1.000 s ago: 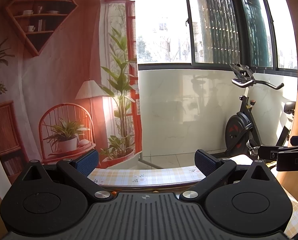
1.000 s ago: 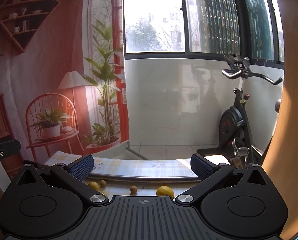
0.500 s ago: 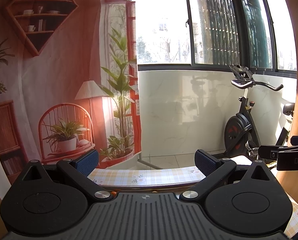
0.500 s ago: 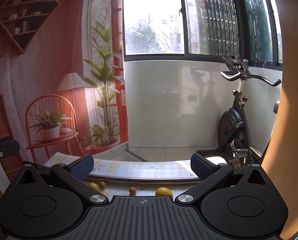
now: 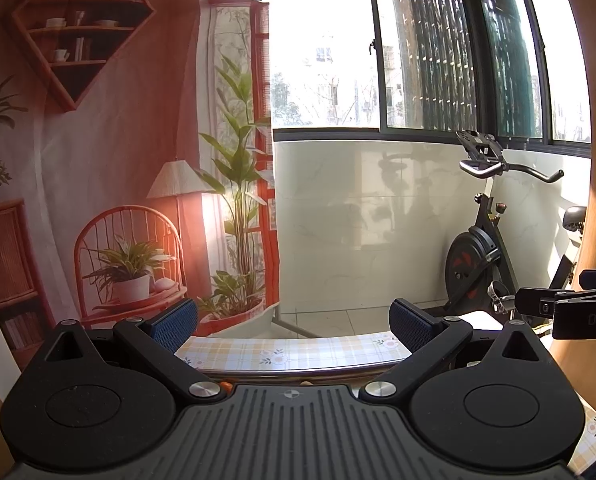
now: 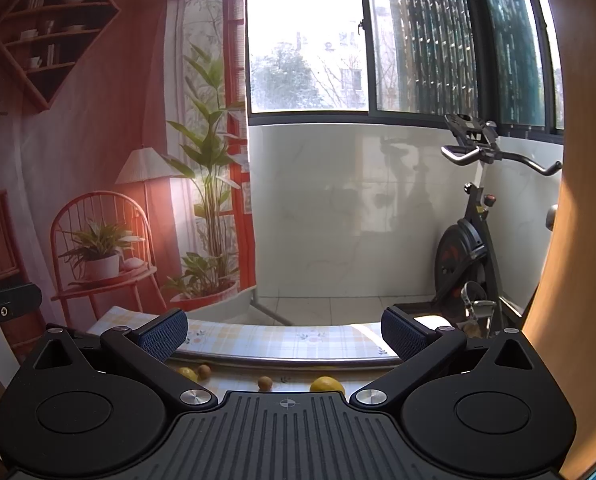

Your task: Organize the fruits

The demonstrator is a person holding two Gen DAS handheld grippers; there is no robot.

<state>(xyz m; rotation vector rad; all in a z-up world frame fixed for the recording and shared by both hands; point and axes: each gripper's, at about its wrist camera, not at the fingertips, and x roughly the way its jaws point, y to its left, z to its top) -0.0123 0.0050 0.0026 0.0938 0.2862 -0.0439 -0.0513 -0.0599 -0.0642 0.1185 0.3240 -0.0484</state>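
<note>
Both claws, left claw and right claw, wide open, empty; lemon just below right claw: firm, rolls, pinch across its middle.

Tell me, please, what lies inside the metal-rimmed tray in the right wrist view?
Two lemons and two small brown fruits; the right gripper covers the tray's nearer part.

Left gripper agape, right gripper agape
</note>
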